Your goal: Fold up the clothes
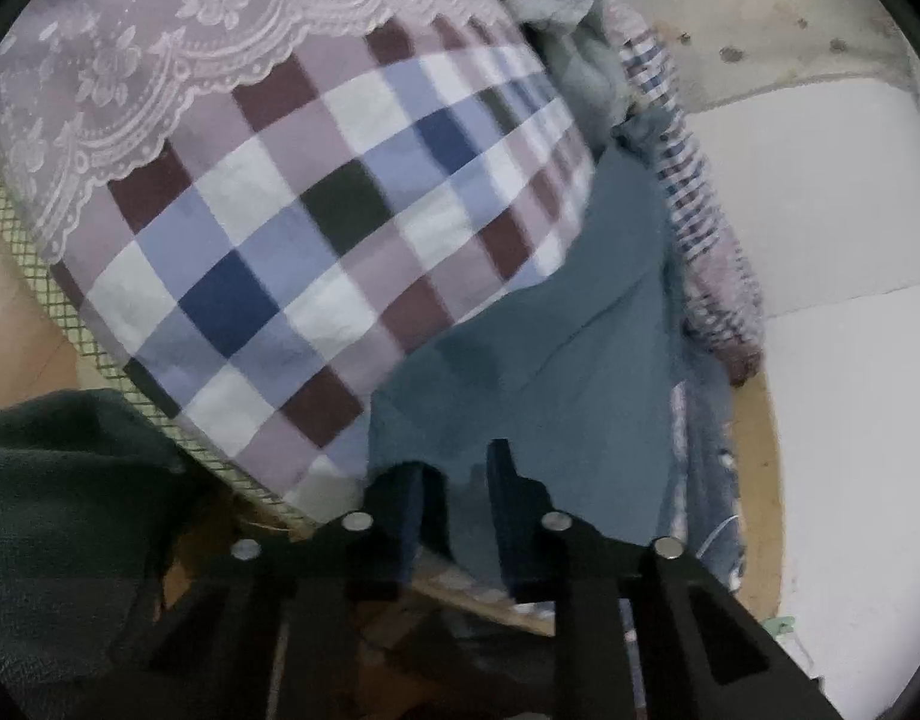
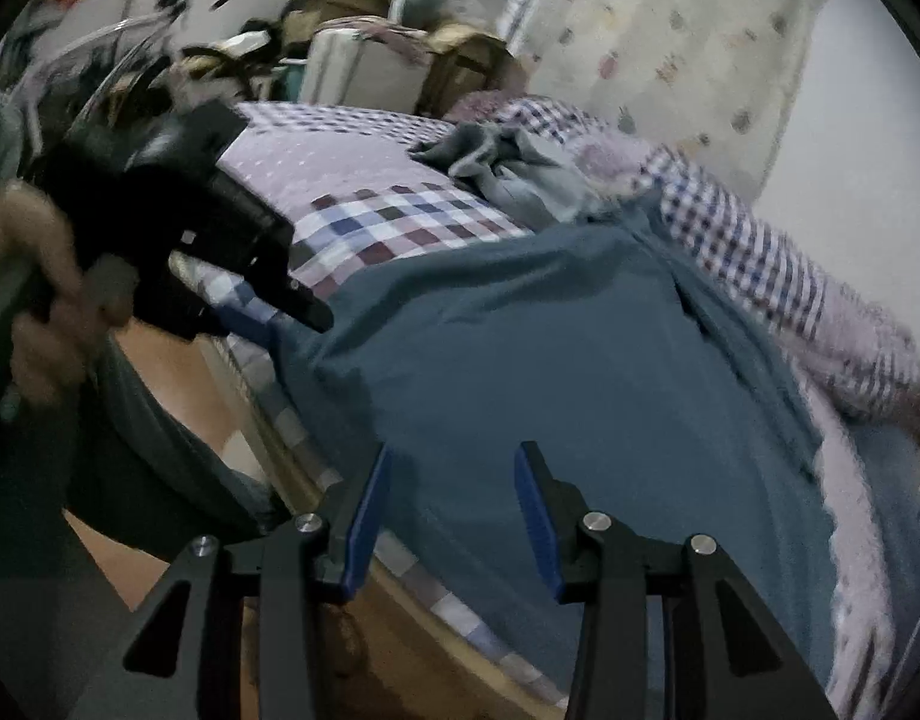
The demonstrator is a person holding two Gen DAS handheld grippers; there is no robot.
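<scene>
- A big blue-green cloth (image 2: 580,360) lies spread over the near part of a bed (image 2: 352,144). Its near edge hangs over the side of the bed.
- The bed has a checked sheet (image 1: 316,228) with white, blue and dark red squares. A pale lace cover (image 1: 160,42) lies on the far part of the sheet.
- The left tool (image 1: 457,474) pinches the near edge of the blue-green cloth. A fold of the cloth sits between its two fingers, and the fingers stand close together.
- In the right wrist view, the left tool (image 2: 304,315) is at the cloth's left corner, and a person's hand (image 2: 46,300) holds its black handle.
- The right tool (image 2: 454,468) is spread apart. It hangs just above the blue-green cloth near the bed's edge. Nothing sits between its blue pads (image 2: 535,516).
- A grey piece of clothing (image 2: 508,171) lies crumpled farther back on the bed.
- A small-checked blanket (image 2: 760,264) lies bunched along the right side of the blue-green cloth.
- A wooden floor (image 1: 22,330) shows beside the bed.
</scene>
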